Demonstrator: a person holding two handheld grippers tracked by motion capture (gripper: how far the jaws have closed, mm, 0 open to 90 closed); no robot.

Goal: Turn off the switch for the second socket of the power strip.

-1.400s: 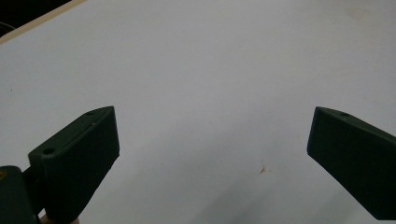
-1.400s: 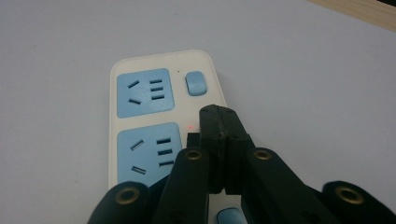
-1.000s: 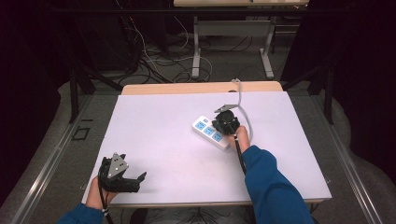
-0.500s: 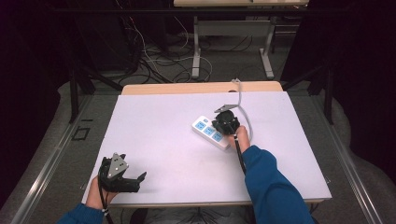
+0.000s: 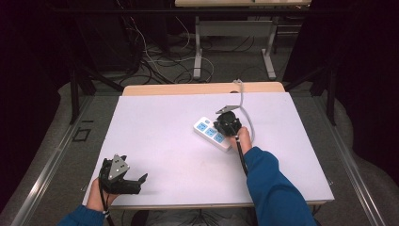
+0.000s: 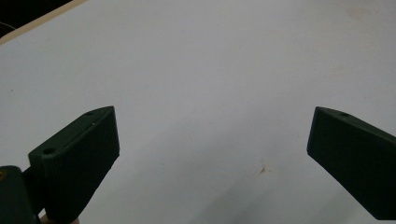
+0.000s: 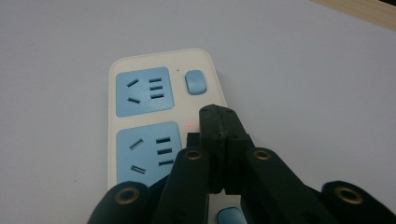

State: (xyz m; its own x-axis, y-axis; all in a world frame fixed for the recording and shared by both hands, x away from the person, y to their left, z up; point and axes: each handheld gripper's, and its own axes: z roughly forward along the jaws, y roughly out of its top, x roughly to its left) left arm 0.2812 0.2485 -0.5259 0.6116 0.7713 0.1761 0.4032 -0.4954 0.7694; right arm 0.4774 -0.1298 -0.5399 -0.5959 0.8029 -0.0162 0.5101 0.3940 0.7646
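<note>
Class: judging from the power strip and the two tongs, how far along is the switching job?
Done: a red light glows on the power strip. In hand: the shut right tongs sit over the strip beside that light. Left: the far switch is untouched; the left tongs wait open.

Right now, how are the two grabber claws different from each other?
The left gripper has its jaws spread wide apart with nothing between them; the right gripper has its jaws pressed shut together. The left gripper hovers over bare white table near the front edge; the right gripper points down at the white power strip, close to a small red light. Both are black and each is held in a hand.
</note>
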